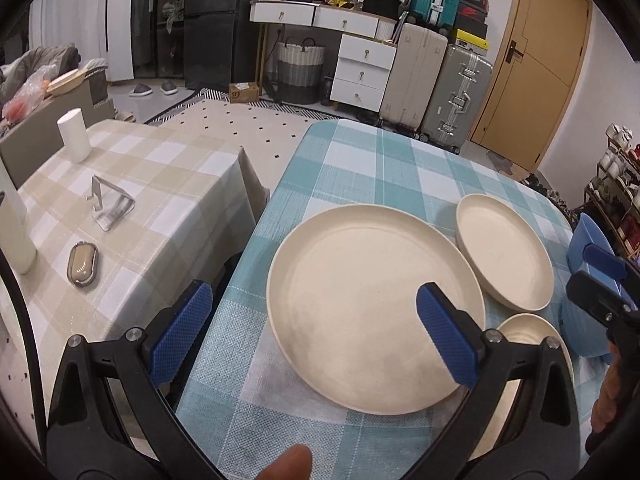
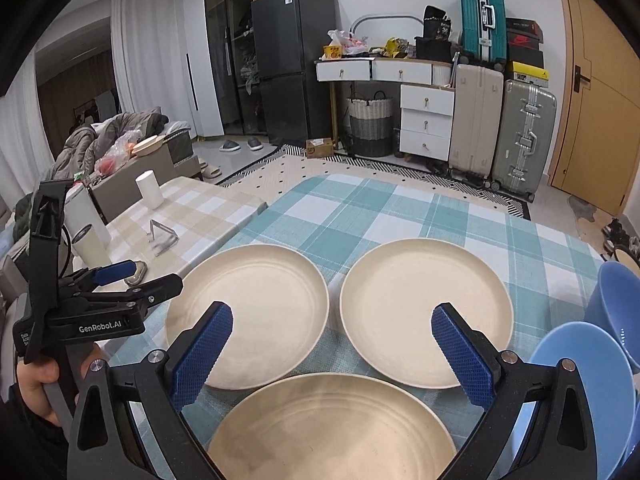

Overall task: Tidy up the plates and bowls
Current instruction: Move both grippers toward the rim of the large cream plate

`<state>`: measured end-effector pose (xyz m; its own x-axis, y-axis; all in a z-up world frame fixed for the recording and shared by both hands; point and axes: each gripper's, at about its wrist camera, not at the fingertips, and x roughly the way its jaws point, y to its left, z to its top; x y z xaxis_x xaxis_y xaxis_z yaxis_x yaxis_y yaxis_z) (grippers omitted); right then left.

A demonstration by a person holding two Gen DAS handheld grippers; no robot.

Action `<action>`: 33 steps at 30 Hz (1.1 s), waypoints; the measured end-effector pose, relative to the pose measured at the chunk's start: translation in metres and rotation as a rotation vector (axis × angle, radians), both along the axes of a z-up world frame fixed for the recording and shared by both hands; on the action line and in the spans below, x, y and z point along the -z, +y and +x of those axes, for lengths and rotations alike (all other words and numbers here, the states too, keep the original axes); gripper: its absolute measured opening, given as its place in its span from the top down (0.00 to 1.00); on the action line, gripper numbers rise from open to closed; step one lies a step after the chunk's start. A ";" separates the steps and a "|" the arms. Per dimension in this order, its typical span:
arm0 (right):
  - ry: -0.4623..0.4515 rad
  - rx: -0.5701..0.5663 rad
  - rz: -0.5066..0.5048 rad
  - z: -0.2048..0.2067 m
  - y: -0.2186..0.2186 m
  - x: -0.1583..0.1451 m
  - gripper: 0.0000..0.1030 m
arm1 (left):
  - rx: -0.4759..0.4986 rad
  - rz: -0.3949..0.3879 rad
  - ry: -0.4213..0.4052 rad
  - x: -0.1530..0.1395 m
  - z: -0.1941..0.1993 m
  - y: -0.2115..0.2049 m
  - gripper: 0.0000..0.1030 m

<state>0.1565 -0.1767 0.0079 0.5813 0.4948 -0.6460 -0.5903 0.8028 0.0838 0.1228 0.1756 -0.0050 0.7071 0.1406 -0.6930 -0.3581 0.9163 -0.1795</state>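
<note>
Three cream plates lie on the blue checked table [image 2: 360, 208]: a left plate [image 2: 248, 316] [image 1: 372, 308], a right plate [image 2: 428, 312] [image 1: 506, 250], and a near plate [image 2: 332, 428] [image 1: 524, 344]. Two blue bowls [image 2: 588, 364] [image 2: 618, 296] sit at the right edge. My left gripper [image 1: 314, 336] is open and empty, hovering over the left plate's near-left rim; it also shows in the right wrist view [image 2: 136, 276]. My right gripper [image 2: 332, 348] is open and empty above the near plate; it also shows in the left wrist view [image 1: 600, 276].
A second table with a beige checked cloth [image 1: 160, 184] stands to the left, carrying a white cup [image 1: 74, 136], a metal phone stand [image 1: 110, 204], a small case [image 1: 82, 264] and a white bottle [image 1: 14, 236]. Suitcases, drawers and a fridge line the far wall.
</note>
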 end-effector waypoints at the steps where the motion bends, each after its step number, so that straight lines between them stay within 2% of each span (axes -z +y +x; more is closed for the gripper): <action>1: 0.011 -0.001 -0.005 0.003 0.003 0.004 0.03 | 0.005 -0.008 0.010 0.004 0.002 0.001 0.01; 6: 0.053 -0.011 -0.028 0.016 0.017 0.022 0.05 | -0.010 0.002 0.049 0.019 0.009 0.005 0.01; 9: 0.074 -0.013 -0.030 0.023 0.022 0.032 0.14 | -0.003 -0.005 0.056 0.025 0.011 0.008 0.01; 15: 0.117 -0.026 -0.038 0.033 0.031 0.049 0.21 | -0.006 0.069 0.086 0.033 0.016 0.004 0.01; 18: 0.150 -0.038 -0.040 0.039 0.035 0.058 0.28 | 0.012 0.015 0.100 0.038 0.018 0.008 0.01; 22: 0.175 -0.051 -0.044 0.043 0.042 0.067 0.37 | -0.013 -0.048 0.135 0.047 0.019 0.017 0.01; 26: 0.198 -0.053 -0.057 0.048 0.049 0.076 0.40 | -0.019 -0.095 0.148 0.055 0.020 0.026 0.01; 28: 0.206 -0.052 -0.065 0.050 0.052 0.079 0.43 | -0.013 -0.099 0.147 0.057 0.019 0.027 0.09; 33: 0.184 -0.027 -0.086 0.051 0.056 0.077 0.48 | 0.006 -0.101 0.148 0.059 0.019 0.026 0.19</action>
<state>0.2076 -0.1207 -0.0689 0.4364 0.4474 -0.7807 -0.5928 0.7957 0.1246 0.1417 0.2015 -0.0636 0.5971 0.0610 -0.7998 -0.3821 0.8983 -0.2168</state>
